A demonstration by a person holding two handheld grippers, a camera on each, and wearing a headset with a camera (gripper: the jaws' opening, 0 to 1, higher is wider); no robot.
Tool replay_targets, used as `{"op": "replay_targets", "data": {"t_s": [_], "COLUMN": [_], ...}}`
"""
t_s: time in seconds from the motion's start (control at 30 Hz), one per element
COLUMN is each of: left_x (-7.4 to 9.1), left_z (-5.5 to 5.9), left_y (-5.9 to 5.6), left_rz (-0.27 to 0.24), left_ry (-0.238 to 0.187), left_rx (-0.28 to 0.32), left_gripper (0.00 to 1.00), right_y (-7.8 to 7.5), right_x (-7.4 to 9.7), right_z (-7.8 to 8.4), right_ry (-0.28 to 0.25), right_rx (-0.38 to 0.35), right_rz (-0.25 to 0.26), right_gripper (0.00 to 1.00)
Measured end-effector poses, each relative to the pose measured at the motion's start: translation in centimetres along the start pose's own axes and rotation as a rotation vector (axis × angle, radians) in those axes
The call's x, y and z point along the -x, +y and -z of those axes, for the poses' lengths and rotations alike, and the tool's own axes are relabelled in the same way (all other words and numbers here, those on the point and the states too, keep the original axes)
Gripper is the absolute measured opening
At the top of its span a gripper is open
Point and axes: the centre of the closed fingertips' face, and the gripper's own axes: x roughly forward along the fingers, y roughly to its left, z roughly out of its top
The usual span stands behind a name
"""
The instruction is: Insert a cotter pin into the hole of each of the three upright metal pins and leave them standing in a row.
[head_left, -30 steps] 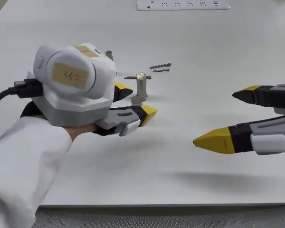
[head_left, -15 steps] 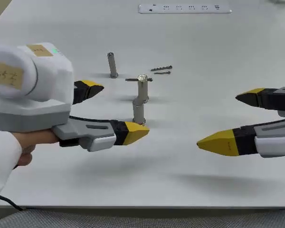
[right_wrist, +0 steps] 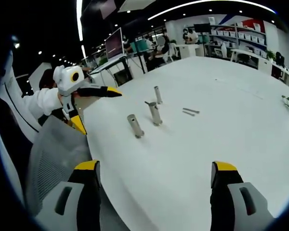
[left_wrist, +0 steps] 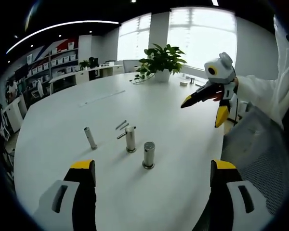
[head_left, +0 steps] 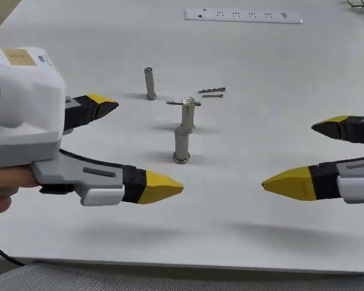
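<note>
Three metal pins stand upright on the white table (head_left: 279, 79): a far one (head_left: 150, 83), a middle one (head_left: 187, 115) with a cotter pin (head_left: 177, 103) through its top, and a near one (head_left: 182, 145). Two loose cotter pins (head_left: 212, 92) lie behind them. My left gripper (head_left: 139, 145) is open, left of the near pin and apart from it. My right gripper (head_left: 294, 154) is open further right, holding nothing. From the left gripper view the pins (left_wrist: 130, 139) stand ahead of the jaws. The right gripper view has the pins (right_wrist: 155, 113) ahead, with the left gripper (right_wrist: 98, 111) beyond them.
A white power strip (head_left: 242, 14) lies at the table's far edge. The front edge (head_left: 170, 262) runs just below the grippers. A potted plant (left_wrist: 161, 60) stands at the far end. A mesh chair back (right_wrist: 58, 149) is beside the table.
My left gripper has drawn back to the left, away from the pins, and its jaws stand wider. The near pin, hidden before, now shows. The right gripper has hardly moved.
</note>
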Motion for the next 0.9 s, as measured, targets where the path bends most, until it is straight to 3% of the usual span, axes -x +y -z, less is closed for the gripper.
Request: {"op": "replay_targets", "data": {"t_s": [0.4,0.63,0.9], "left_x": [0.9,1.2,1.6], "left_z": [1.0,1.2,1.5], "left_y": [0.4,0.3,0.4], "left_rz": [-0.003,0.004,0.003], "left_ry": [0.0,-0.004,-0.015], "left_rx": [0.027,0.031,0.042], "left_gripper": [0.99,0.99,0.99], "right_y": [-0.7,-1.7,-3.1], "right_x": [0.3,0.5,0.2], "right_z": [-0.8,-2.3,-3.9], "right_ry": [0.03,0.029,0.095], "right_rx": [0.048,0.081,0.18], "right_rz": [0.009,0.01,0.014], "right_gripper": [0.91,0.88,0.86]}}
